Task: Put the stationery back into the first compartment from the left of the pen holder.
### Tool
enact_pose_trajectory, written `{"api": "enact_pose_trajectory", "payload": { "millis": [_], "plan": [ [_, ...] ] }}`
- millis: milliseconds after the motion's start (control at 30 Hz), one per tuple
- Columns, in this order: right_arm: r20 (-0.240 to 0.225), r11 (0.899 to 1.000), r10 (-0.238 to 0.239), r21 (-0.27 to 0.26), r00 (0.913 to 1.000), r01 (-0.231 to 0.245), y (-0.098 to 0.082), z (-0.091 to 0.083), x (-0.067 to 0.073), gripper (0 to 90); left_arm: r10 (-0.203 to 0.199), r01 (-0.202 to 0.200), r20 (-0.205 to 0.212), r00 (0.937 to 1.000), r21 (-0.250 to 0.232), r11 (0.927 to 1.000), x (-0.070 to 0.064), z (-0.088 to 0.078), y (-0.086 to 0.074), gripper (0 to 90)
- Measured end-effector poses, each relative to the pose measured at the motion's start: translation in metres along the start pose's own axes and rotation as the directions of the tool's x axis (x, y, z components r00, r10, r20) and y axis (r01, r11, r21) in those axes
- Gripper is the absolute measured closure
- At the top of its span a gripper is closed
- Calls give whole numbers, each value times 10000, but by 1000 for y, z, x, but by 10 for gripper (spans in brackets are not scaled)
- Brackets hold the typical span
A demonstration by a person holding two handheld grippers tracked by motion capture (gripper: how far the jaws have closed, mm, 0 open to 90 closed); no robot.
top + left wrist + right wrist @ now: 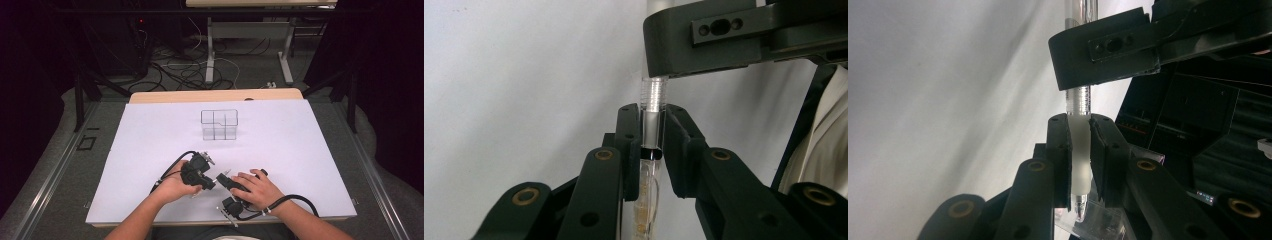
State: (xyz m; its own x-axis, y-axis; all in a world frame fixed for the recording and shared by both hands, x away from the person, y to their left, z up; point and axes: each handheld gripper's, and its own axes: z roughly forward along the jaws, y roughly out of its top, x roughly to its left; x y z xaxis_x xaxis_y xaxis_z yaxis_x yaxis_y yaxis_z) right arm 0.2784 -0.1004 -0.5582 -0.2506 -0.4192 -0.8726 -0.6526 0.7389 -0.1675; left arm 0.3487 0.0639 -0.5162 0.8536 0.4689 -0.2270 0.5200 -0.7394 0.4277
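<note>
Now both grippers clamp 1 clear pen (653, 117): left gripper (654, 131) on the barrel, right gripper (1079, 145) on its frosted grip. At 12 o'clock, the clear divided box (219, 124) looks empty.

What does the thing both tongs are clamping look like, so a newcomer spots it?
On the white table sheet, near the front edge, the left tongs and right tongs meet. Between them runs a clear pen: see-through barrel, threaded end, frosted grip, unlike the black jaws.
</note>
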Motion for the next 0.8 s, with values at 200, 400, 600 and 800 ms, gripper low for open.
{"api": "enact_pose_trajectory", "payload": {
  "millis": [200, 400, 600, 800],
  "plan": [
    [-46, 9999, 156, 28, 9999, -156, 0, 0, 0, 794, -95, 95, 30, 10000, 34, 9999, -1, -1, 0, 792],
    [50, 9994, 337, -42, 9994, -337, -1, 0, 0, 783, -125, 125, 60, 9999, -16, 9999, 1, -2, 0, 793],
    [-27, 9959, 898, -49, 9960, -898, -3, 0, -1, 703, -400, 399, -99, 9991, -125, 9991, 6, -5, -2, 793],
    [-49, 9867, 1627, -16, 9867, -1628, -13, 3, -4, 613, -683, 678, -181, 9975, -257, 9974, 11, -8, -5, 793]
  ]
}}
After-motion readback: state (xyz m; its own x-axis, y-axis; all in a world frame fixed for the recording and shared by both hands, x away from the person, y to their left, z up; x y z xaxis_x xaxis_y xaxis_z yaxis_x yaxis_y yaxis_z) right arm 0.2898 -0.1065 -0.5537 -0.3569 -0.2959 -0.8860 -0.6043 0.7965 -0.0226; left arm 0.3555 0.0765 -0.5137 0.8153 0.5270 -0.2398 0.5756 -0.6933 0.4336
